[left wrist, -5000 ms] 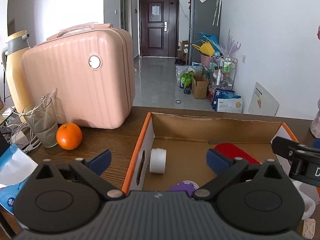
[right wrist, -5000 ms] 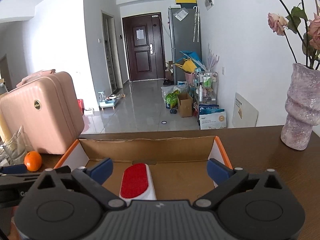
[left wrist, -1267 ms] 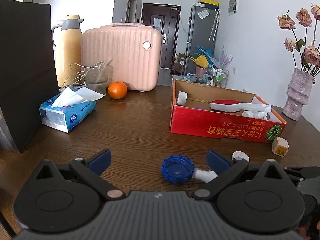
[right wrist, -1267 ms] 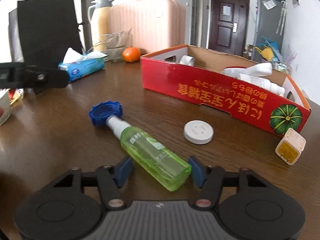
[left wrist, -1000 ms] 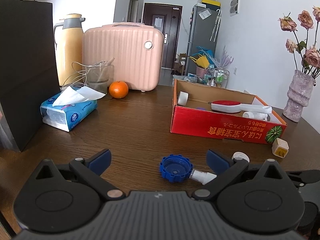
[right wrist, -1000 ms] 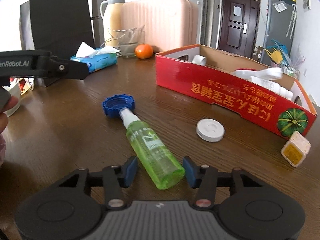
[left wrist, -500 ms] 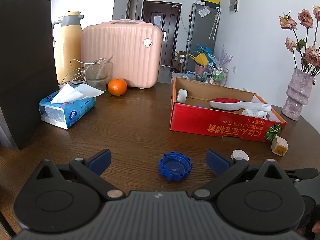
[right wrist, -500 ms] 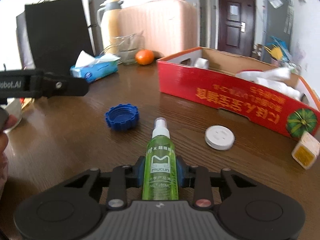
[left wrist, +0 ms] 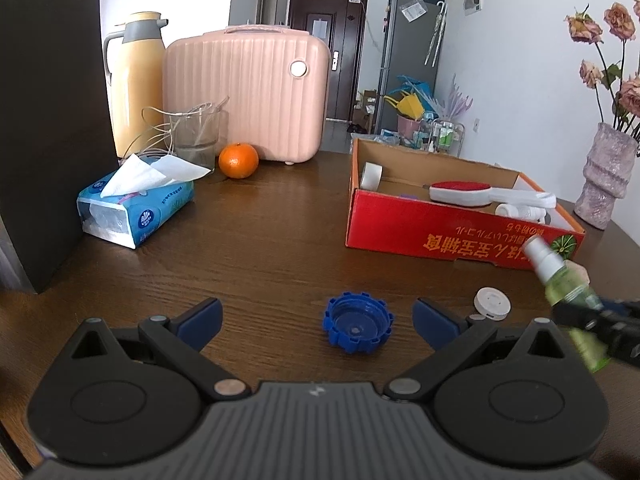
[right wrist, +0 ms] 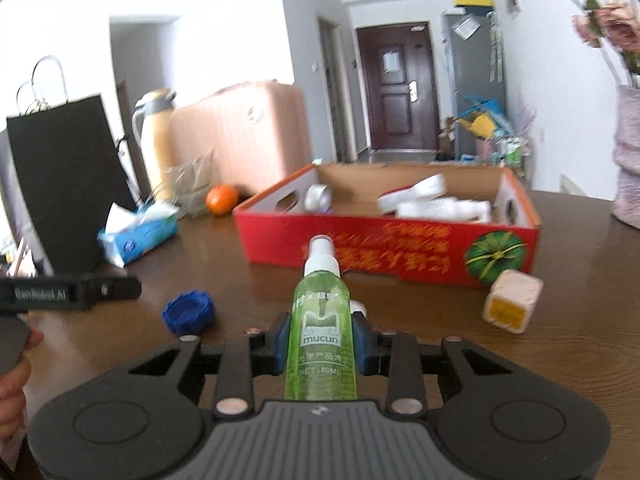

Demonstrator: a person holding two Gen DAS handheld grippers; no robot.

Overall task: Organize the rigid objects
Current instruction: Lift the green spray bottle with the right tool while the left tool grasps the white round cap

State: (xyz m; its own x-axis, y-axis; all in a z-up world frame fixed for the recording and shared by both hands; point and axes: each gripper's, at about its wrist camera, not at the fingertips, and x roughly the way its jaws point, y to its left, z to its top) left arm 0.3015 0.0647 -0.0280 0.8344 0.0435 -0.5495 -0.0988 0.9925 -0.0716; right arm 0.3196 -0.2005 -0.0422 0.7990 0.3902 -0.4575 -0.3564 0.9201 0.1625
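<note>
Over on the right side of the wooden surface (left wrist: 260, 248), the right gripper (right wrist: 321, 340) has its blue pads clamped tight on a green mucun spray bottle (right wrist: 322, 328), nozzle pointing forward toward the red cardboard box (right wrist: 384, 240). The bottle looks lifted clear of the surface, though I can't say by how much. The left gripper (left wrist: 316, 316) is wide open with nothing in it, hovering low with the blue screw cap (left wrist: 357, 326) sitting on the surface between its fingers.

Where this could go sideways, imo: the bottle is smooth round plastic and it's gripped near the middle of the label, so it could pivot or slide out if the hand swings fast toward the box. The near wall of the box stands between bottle and inside, so a low carry would jab the nozzle into it. The box already holds a red lint brush (left wrist: 460, 192), a tape roll (left wrist: 371, 176) and a white bottle (left wrist: 520, 211), so a careless drop could land on top and roll. A white round lid (left wrist: 493, 303) and a beige cube (right wrist: 512, 307) also sit just below the carry path.
</note>
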